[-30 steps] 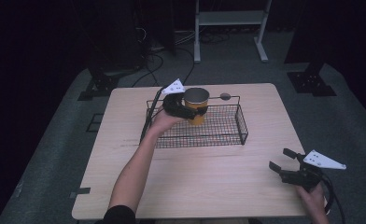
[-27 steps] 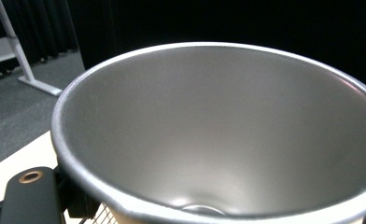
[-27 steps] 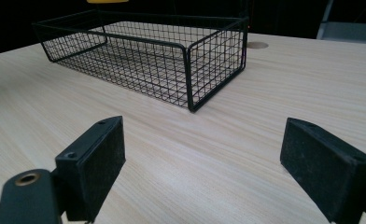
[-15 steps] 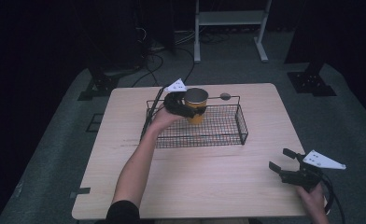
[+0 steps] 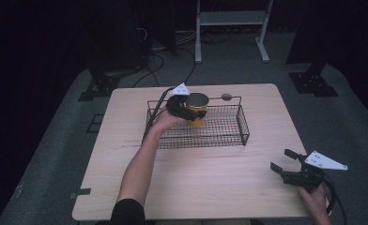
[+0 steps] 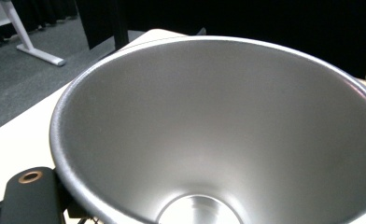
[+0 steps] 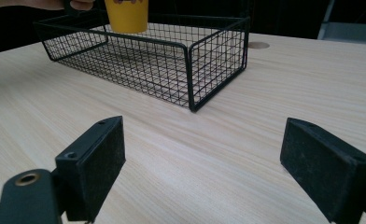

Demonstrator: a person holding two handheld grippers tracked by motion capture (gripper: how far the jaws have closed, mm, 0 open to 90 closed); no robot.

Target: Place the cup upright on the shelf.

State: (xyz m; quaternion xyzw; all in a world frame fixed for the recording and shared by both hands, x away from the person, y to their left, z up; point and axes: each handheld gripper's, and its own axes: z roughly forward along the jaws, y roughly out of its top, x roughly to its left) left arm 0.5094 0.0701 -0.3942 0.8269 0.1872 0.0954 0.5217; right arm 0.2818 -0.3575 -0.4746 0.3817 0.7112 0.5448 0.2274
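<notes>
A yellow cup (image 5: 197, 111) with a bare metal inside (image 6: 218, 130) hangs upright over the back left part of a black wire basket (image 5: 242, 127). My left gripper (image 5: 191, 114) is shut on the cup's wall from the left, and one black finger (image 6: 29, 193) shows beside the rim. In the right gripper view the cup (image 7: 126, 16) has its base near the level of the basket's (image 7: 190, 70) rim. My right gripper (image 5: 280, 160) rests near the table's front right corner, far from the basket. It is open (image 7: 209, 163) with nothing but bare wood between its pads.
The basket stands mid-table, towards the back. A small round grommet (image 5: 226, 97) sits in the tabletop just behind it. Bare wood lies between the basket and my right gripper. A white desk frame (image 5: 229, 28) stands on the floor beyond the table.
</notes>
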